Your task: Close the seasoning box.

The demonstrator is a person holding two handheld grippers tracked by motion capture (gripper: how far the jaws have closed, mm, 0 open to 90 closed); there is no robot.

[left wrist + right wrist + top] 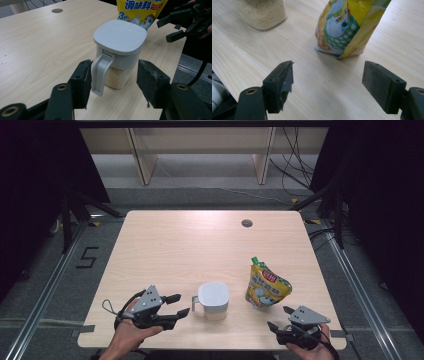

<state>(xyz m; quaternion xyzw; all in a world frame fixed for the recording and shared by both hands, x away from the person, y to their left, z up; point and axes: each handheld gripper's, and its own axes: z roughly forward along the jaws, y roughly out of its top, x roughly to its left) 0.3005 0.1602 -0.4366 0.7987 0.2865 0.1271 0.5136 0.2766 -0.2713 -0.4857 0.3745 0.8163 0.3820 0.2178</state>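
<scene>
A clear jar [214, 300] with a grey lid and a side handle stands near the table's front edge, holding pale granules [116, 77]. A yellow spouted seasoning pouch [266, 286] stands upright just right of it. My left gripper [178, 305] is open, its jaws pointing at the jar's handle [100, 72] from the left, a short way off. My right gripper [280, 318] is open in front of the pouch [348, 27], with bare table between its jaws. The jar's base [262, 13] shows at the upper left of the right gripper view.
The light wooden table [170, 250] has a round cable hole [246, 223] near its far right. Small crumbs [227, 40] lie scattered on the wood by the jar. Black cables [295, 165] and wooden furniture legs stand on the floor beyond the table.
</scene>
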